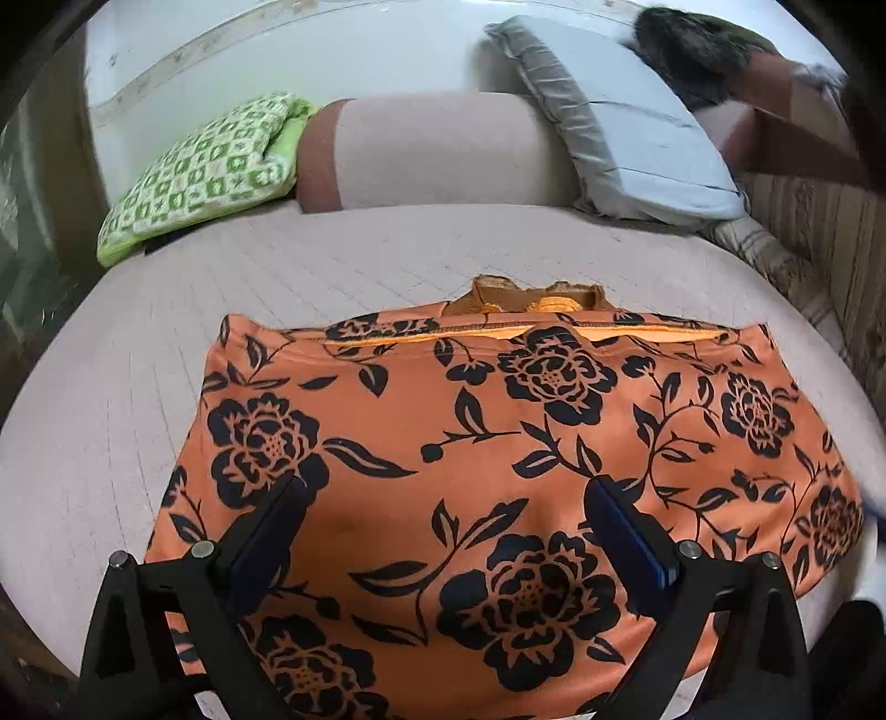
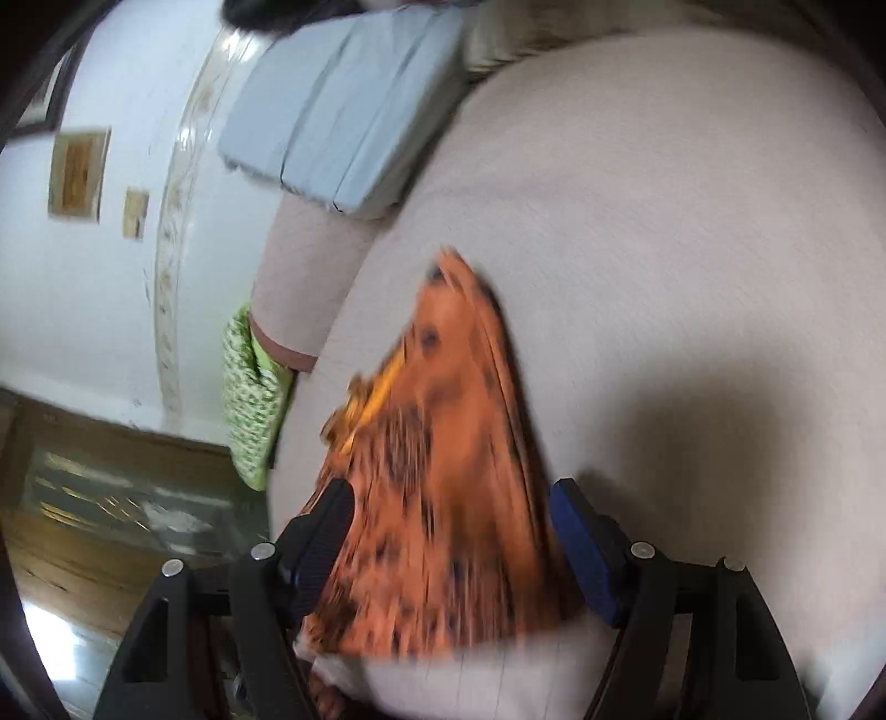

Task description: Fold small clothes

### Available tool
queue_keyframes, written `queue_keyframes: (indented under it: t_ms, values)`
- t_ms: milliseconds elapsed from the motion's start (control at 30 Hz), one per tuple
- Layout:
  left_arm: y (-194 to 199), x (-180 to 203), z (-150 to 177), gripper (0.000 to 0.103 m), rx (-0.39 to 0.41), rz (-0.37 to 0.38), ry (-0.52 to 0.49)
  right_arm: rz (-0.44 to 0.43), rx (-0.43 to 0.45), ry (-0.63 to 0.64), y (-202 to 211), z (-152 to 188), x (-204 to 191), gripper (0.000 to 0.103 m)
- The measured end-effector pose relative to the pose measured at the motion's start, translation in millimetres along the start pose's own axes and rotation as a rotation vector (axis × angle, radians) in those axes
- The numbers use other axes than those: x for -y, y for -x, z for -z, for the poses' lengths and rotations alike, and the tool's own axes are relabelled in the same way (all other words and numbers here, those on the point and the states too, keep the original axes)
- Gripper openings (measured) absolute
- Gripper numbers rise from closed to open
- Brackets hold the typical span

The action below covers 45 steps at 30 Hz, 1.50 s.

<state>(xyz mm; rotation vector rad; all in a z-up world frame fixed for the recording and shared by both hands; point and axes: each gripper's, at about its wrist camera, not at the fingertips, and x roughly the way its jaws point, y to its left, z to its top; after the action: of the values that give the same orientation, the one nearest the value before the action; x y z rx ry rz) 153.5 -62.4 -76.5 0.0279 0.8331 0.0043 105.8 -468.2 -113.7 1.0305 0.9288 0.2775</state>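
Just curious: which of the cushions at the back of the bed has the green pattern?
The green checked cushion at the left end; the other pillow, on the right, is plain pale blue-grey.

A pale pink bed (image 1: 387, 260) with a fine grid weave fills most of both views. At its head lies a long pink bolster (image 1: 443, 149) with a brown end band, set along the white wall (image 1: 277, 44), which carries a faded patterned border. A green-and-white checked pillow (image 1: 205, 166) leans against the bolster's banded end. A grey-blue pillow (image 1: 631, 122) rests tilted on the bolster's other end. Beyond it sits something dark and furry (image 1: 692, 50), too blurred to identify. A striped blanket (image 1: 803, 232) lies at the bed's edge. The right wrist view shows two small frames (image 2: 77, 171) on the wall and a wooden floor (image 2: 111, 587).
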Motion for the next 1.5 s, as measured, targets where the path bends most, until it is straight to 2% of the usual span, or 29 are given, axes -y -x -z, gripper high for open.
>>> queue_keyframes:
  t_ms: [67,100,133,167,233,333,400,500,600,700,800,900,1000,1067,1100,1133,1167,1200,1233,1267,1333,1400,1433,1467,1500]
  values:
    - [-8.3,2.2,1.9,0.101,-0.037,0.004,0.008,0.037,-0.01,-0.017,-1.1,28.7,3.0,0.079]
    - [-14.8,5.6,4.6,0.101,-0.059,0.0,0.002,0.067,0.014,0.037,1.3,36.4,-2.5,0.078]
    - [-23.7,10.4,8.0,0.101,-0.095,-0.009,-0.019,0.109,0.013,0.051,-4.3,38.3,-7.1,0.078]
    - [-30.4,14.0,11.4,0.101,-0.129,-0.022,-0.04,0.104,-0.006,0.015,-8.1,37.9,-5.9,0.078]
    - [-27.8,15.3,11.6,0.101,-0.11,-0.031,-0.049,0.018,-0.044,-0.108,-20.8,35.0,-3.6,0.078]
    - [-15.9,8.5,3.6,0.101,-0.105,0.011,-0.005,0.074,-0.062,-0.106,-29.7,38.5,-11.4,0.078]
    - [-10.9,4.7,0.6,0.101,-0.085,0.006,0.007,0.055,-0.064,-0.114,-36.8,39.4,-12.2,0.078]
    - [-12.1,1.7,-0.7,0.101,-0.108,0.005,0.016,0.051,0.035,-0.132,-34.4,26.0,-10.2,0.078]
    - [-13.4,-1.0,0.3,0.101,-0.105,0.012,0.031,0.08,0.063,-0.116,-46.5,24.0,-16.2,0.078]
    - [-15.5,-4.7,0.4,0.101,-0.112,0.015,0.042,0.123,0.081,-0.02,-46.0,29.2,-28.7,0.078]
    - [-15.9,-5.9,2.2,0.101,-0.117,0.011,0.042,0.113,0.077,-0.068,-43.6,33.4,-21.3,0.078]
    - [-7.0,-12.4,0.0,0.101,-0.093,0.018,0.056,0.124,0.137,-0.11,-24.7,36.4,-12.4,0.078]
    - [6.3,-19.6,-1.1,0.101,-0.024,0.011,0.098,0.13,0.104,-0.129,-32.8,28.5,-5.4,0.079]
    - [-3.4,-16.0,0.7,0.101,-0.047,0.004,0.09,0.126,0.104,-0.112,-37.7,24.1,-7.1,0.079]
    - [-15.6,-11.1,3.2,0.1,-0.095,0.001,0.059,0.128,0.105,-0.084,-40.0,22.2,-12.3,0.078]
    - [-40.3,-0.8,10.1,0.1,-0.205,-0.01,-0.014,0.117,0.114,-0.048,-42.1,20.6,-18.9,0.064]
    - [-45.2,5.4,12.7,0.102,-0.17,-0.037,-0.068,0.13,0.104,-0.023,-46.7,19.5,-23.5,0.042]
    - [-41.9,9.6,10.6,0.101,-0.135,-0.052,-0.101,0.136,0.096,-0.019,-49.7,18.1,-24.6,0.036]
    - [-40.1,8.7,6.6,0.099,-0.154,-0.04,-0.086,0.137,0.09,-0.02,-51.8,17.2,-25.0,0.035]
    - [-35.8,4.6,1.8,0.09,-0.17,-0.004,-0.044,0.152,0.088,-0.008,-53.5,16.6,-25.7,0.035]
    - [-22.0,-2.4,-4.4,0.086,-0.146,0.044,0.013,0.195,0.075,0.002,-56.4,16.3,-21.7,0.036]
    - [-9.5,-5.3,-3.0,0.087,-0.07,0.03,0.013,0.142,0.1,-0.04,-51.4,17.1,-12.3,0.052]
    - [-14.7,-3.8,1.7,0.087,-0.062,-0.014,-0.012,0.12,0.111,-0.038,-52.0,16.5,-13.5,0.063]
    - [-35.0,0.5,8.7,0.087,-0.136,-0.05,-0.06,0.133,0.113,-0.025,-55.7,15.8,-17.1,0.064]
    - [-49.8,0.7,12.6,0.089,-0.179,-0.045,-0.075,0.162,0.11,0.013,-60.3,13.2,-22.9,0.064]
